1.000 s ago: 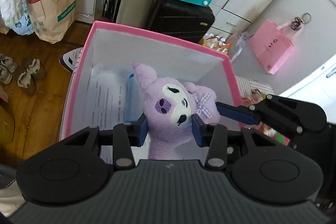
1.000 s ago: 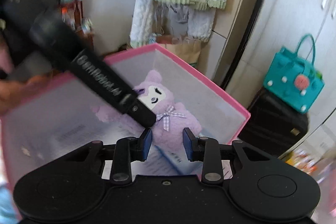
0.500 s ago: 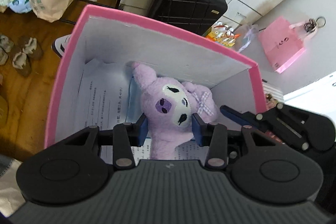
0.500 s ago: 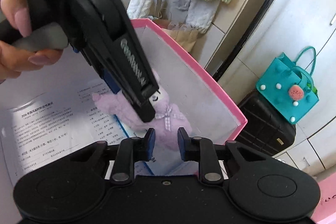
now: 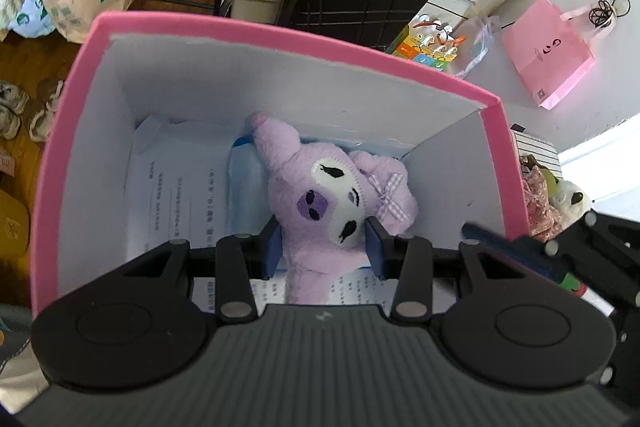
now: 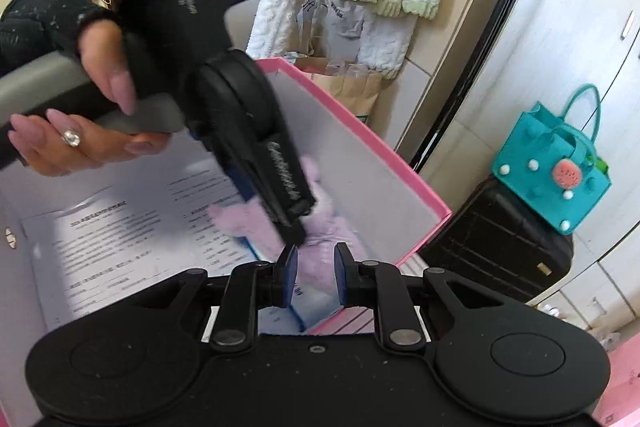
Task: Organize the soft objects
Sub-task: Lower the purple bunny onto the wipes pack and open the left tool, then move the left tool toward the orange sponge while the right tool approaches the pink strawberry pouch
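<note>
Purple plush [image 5: 320, 199] in pink box [image 5: 280, 31]; between left tool [image 5: 326, 247] fingers, grasped; right tool [image 6: 313, 279] parted, empty

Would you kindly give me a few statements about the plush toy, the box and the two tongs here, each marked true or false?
1. The purple plush toy lies inside the pink box. True.
2. The left tongs have their fingers on either side of the toy's head. True.
3. The box floor is bare. False: printed paper sheets lie under the toy.
4. The right tongs grip the toy. False: nothing is between their fingers.
5. A teal bag sits on a black suitcase. True.
</note>
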### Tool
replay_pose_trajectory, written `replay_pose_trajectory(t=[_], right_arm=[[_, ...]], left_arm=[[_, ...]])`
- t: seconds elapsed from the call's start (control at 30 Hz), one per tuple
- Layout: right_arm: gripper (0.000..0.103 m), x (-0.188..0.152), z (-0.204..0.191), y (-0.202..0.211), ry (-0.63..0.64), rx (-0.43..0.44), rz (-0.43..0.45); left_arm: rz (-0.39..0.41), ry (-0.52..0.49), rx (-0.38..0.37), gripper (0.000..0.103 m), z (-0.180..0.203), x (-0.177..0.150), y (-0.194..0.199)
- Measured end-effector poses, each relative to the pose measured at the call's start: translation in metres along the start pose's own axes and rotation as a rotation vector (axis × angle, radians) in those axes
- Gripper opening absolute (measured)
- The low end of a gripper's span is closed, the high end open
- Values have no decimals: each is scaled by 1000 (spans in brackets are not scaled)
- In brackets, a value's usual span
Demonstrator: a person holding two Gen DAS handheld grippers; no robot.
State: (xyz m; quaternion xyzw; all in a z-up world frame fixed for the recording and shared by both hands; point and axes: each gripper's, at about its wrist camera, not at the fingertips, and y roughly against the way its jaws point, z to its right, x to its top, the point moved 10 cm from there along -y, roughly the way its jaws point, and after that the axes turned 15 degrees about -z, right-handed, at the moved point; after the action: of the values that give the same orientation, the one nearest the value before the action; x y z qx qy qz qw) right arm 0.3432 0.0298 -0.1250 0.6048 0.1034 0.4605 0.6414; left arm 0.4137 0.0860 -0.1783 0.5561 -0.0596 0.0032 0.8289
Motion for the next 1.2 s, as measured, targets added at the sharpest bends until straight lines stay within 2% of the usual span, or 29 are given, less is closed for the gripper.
replay_pose_trajectory(t=[0.1, 0.23, 0.33, 0.5, 0.67, 0.87, 0.97, 1.2], right_arm=[[21, -3, -2, 1, -4, 8, 2], [22, -7, -5, 11, -23, 38, 13], [24, -13, -6, 22, -51, 77, 27], [26, -22, -15, 42, -98, 176, 37], [31, -28, -22, 59, -134, 247, 34], [40, -37, -30, 86, -163, 274, 35], [41, -42, -35, 100, -160, 272, 36], [46, -50, -43, 135, -134, 240, 66]], left_arm=[[14, -22, 22, 47, 7, 2, -1], [36, -91, 123, 56, 12, -5, 2], [47, -110, 168, 64, 14, -14, 13], [153, -134, 254, 66, 13, -28, 50], [153, -189, 319, 68, 21, -55, 79], [154, -230, 282, 72, 38, -92, 108], [135, -253, 258, 72, 47, -110, 115], [178, -292, 308, 76, 61, -141, 140]])
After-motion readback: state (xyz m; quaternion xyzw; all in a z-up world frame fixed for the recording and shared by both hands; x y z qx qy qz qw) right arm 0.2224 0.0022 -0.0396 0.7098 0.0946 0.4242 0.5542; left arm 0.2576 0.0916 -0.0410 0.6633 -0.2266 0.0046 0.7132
